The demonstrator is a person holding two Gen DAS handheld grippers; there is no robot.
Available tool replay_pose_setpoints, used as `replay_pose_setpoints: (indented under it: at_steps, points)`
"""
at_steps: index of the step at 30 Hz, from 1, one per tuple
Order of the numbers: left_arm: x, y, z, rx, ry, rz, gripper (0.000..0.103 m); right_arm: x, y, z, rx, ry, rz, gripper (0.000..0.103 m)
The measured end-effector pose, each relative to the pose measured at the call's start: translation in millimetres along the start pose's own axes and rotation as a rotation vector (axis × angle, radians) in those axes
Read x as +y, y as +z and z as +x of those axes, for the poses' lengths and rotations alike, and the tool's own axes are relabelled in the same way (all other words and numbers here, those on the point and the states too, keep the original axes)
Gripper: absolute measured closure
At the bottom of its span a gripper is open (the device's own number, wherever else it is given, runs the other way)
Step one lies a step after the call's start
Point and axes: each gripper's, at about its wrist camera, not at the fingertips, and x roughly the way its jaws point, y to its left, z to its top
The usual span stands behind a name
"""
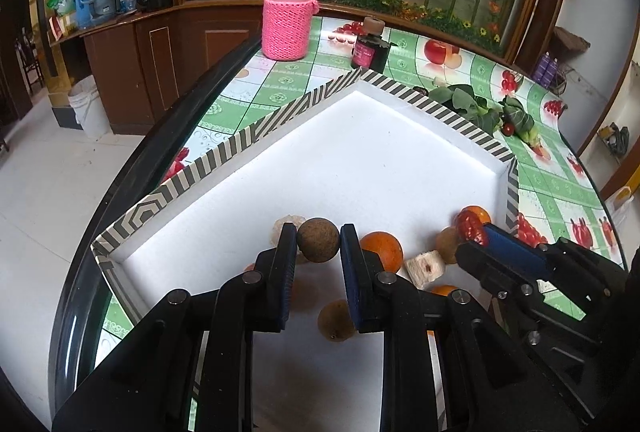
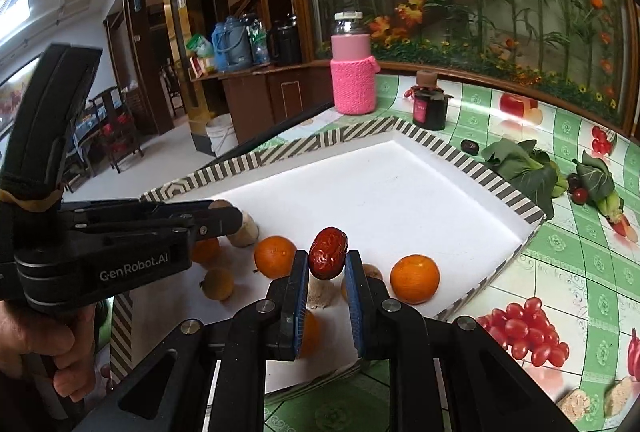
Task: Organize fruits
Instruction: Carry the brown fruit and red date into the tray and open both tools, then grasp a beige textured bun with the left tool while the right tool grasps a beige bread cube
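1. Fruits sit clustered in the near corner of the white tray (image 1: 360, 160) with striped walls, which lies on the green-patterned desk (image 2: 568, 272); the far part of the tray is bare.
2. The left tool (image 1: 319, 238) is closed on a brown round fruit (image 1: 318, 240), pinched between its tips just above the tray floor.
3. The right tool (image 2: 328, 260) is clamped on a wrinkled red date (image 2: 329, 252), held clear above the tray.
4. Oranges (image 2: 415, 278) and small tan fruits (image 2: 218, 284) rest on the tray floor below and beside both tools; pale cube pieces (image 1: 425, 266) lie among them.
5. The step in hand appears to be carrying each gripped fruit to its own spot. Doing it well likely means lifting straight up before travelling, so the loose round fruits are not knocked into rolling.
6. The two tools stand near each other, so moving one at a time, or outward to opposite sides, would avoid a clash.
7. The date is held at its middle; a gentle, low release should stop it bouncing away.
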Motion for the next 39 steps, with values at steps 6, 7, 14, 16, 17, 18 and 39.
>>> replay_pose_setpoints:
  at_steps: [6,7,14,16,17,18,39]
  points:
    - [-1,-1,2,0.01,0.01,0.004,0.082,-4,1,1,0.007,-0.002,0.018,0.085]
    - [-1,-1,2,0.01,0.009,0.004,0.082,-3,2,2,0.008,-0.003,0.013,0.085]
    - [0,-2,2,0.012,0.02,-0.005,0.082,4,1,3,0.018,-0.033,-0.021,0.085]
    - [1,-2,2,0.015,0.023,-0.009,0.082,4,0,3,0.021,-0.035,-0.021,0.085]
    - [1,-2,3,0.016,0.026,-0.01,0.082,4,0,3,0.021,-0.036,-0.02,0.085]
    - [1,-2,3,0.015,0.029,-0.012,0.082,3,0,3,0.021,-0.035,-0.019,0.085]
    - [2,-2,5,0.017,0.064,-0.03,0.054,-29,9,-60,-0.166,-0.098,0.089,0.075]
